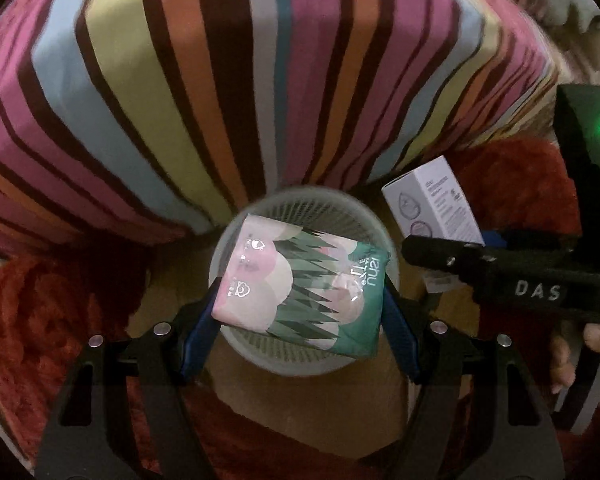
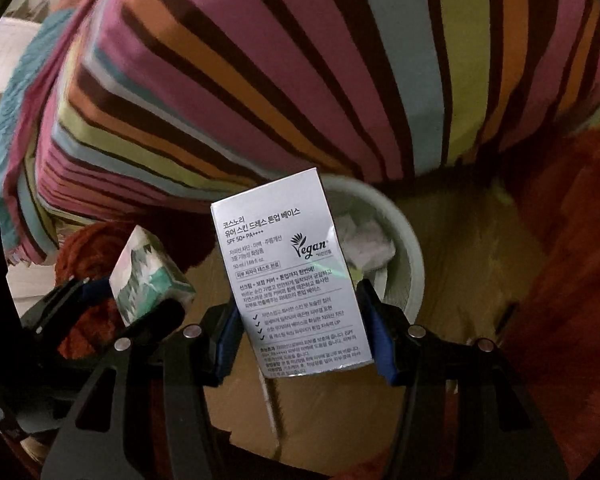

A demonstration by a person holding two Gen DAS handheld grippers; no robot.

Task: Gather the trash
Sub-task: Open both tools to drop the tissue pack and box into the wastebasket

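My left gripper [image 1: 300, 320] is shut on a soft tissue pack [image 1: 304, 284] printed with green trees and pink hills, held straight above a pale round waste basket [image 1: 256, 354] on the floor. My right gripper [image 2: 300, 320] is shut on a silver cosmetic box [image 2: 296, 272] with printed text, tilted over the near rim of the same basket [image 2: 408, 248], which holds crumpled paper [image 2: 364, 240]. In the left wrist view the silver box [image 1: 432, 204] and the right gripper [image 1: 512, 276] hang just right of the basket. In the right wrist view the tissue pack [image 2: 148, 280] sits at lower left.
A bed with a striped cover [image 1: 220, 80] in pink, orange, blue and brown fills the far side, right behind the basket. A shaggy red rug [image 1: 40, 320] lies on both sides of a strip of wooden floor [image 2: 468, 264]. A person's fingers [image 1: 596, 340] show at the right edge.
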